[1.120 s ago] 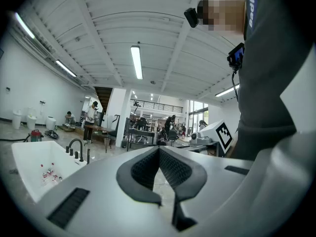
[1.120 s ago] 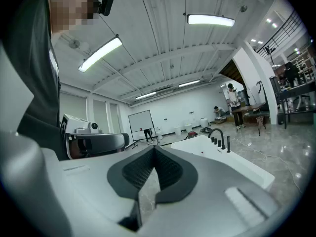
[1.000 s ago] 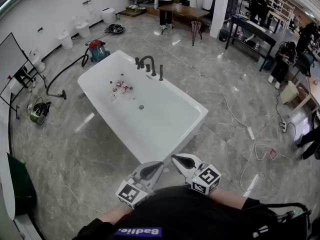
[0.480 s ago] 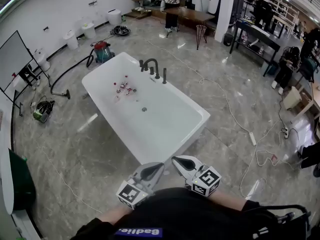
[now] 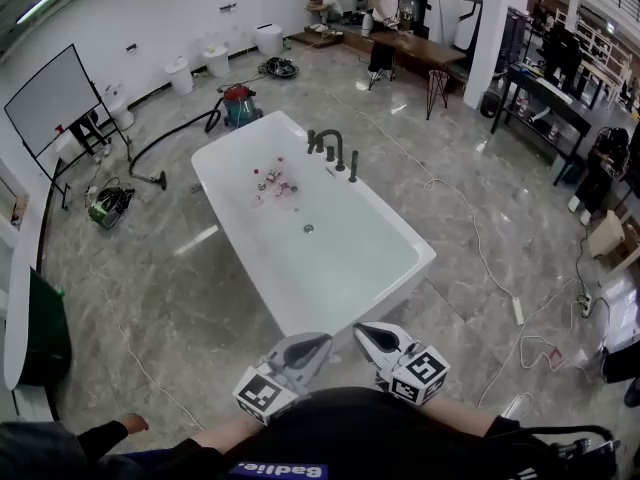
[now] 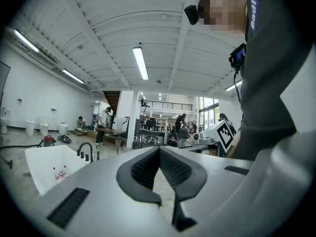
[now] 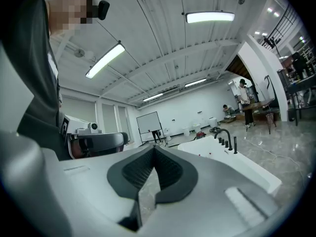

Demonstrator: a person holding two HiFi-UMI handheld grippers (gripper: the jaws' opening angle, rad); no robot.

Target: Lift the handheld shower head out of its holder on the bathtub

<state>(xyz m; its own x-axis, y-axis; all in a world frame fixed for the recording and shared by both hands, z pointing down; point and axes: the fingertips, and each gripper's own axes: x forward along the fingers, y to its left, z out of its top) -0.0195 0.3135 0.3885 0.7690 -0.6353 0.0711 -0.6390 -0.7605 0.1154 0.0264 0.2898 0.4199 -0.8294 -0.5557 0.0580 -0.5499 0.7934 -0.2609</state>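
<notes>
A big hall with a grey marble floor (image 5: 480,168) spreads out below the head view, white walls along the far side. A white bathtub (image 5: 335,313) stands free in the middle of the floor, set at a slant, one short end toward the person. On its far long rim sits a dark curved tap (image 5: 330,144), and just to the right of it the shower head (image 5: 353,165) stands upright in its holder as a slim dark rod. In the right gripper view it shows as the last thin post (image 7: 234,144) beside the tap. Small red and white bits (image 5: 275,183) lie on the tub's bottom near the tap end, with the drain (image 5: 308,229) closer to the middle.

Both grippers are held low, close to the person's body, well apart from the tub's near end and far from the shower head. The left gripper (image 5: 324,340) has its jaws pressed together with nothing between them, and the right gripper (image 5: 359,329) is likewise closed and empty.

A red vacuum cleaner (image 5: 238,104) with a dark hose sits beyond the tub, a whiteboard (image 5: 55,98) stands at the left wall, and a white cable (image 5: 480,258) trails across the floor on the right.
</notes>
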